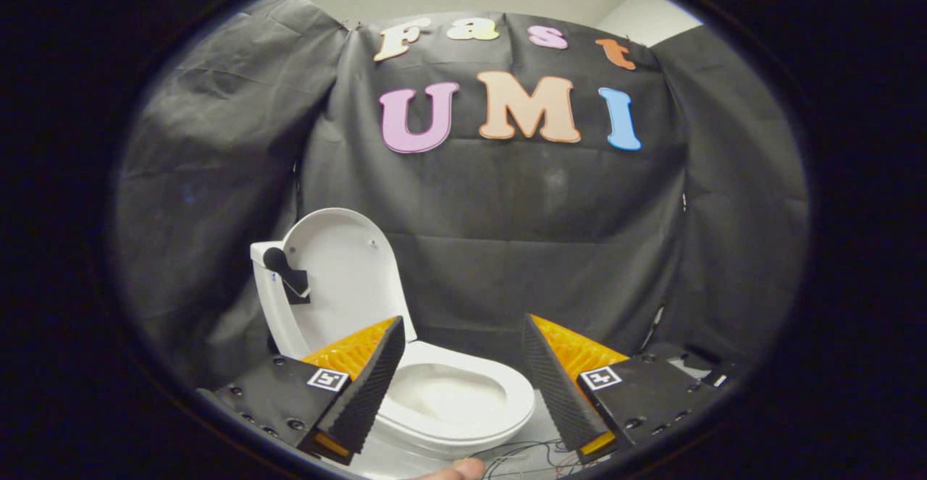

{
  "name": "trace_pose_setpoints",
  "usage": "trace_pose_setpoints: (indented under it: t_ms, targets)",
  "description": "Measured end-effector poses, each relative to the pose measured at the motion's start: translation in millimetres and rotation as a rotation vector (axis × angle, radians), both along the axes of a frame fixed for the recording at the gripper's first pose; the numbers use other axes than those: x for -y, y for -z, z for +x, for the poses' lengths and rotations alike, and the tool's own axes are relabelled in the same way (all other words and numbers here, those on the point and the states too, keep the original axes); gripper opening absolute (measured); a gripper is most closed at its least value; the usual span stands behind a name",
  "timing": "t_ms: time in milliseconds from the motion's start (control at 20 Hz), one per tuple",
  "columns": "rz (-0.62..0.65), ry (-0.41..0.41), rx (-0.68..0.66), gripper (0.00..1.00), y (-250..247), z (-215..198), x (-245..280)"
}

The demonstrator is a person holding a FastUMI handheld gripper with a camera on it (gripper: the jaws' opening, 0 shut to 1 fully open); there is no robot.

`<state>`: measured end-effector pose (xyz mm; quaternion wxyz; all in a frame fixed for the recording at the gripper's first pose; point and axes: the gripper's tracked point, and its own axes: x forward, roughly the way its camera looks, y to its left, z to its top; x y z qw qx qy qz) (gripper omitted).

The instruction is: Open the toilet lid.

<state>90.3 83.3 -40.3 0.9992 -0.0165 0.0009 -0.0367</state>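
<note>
A white toilet [449, 400] stands just ahead of my fingers, a little toward the left one. Its lid [347, 270] is raised and stands upright against the tank [269, 299]. The seat ring [518, 397] lies flat and the bowl is open to view. A black knob-like piece [286, 270] sits on the tank's side next to the lid. My gripper [461, 331] is open, its two black-and-orange fingers spread wide with nothing between them. The left fingertip [384, 353] overlaps the lid's lower edge in view; whether it touches I cannot tell.
Black cloth walls close the booth behind and on both sides of the toilet. Thin wires [529, 458] lie on the pale floor in front of the bowl. A fingertip of a person's hand [460, 470] shows at the very bottom.
</note>
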Motion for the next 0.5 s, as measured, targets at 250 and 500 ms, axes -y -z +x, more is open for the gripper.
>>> trace_pose_setpoints:
  t_ms: [250,500]
  targets:
    - [0.064,0.001,0.029,0.99,5,-3,2]
    - [0.107,0.043,0.044,0.99,15,-3,19]
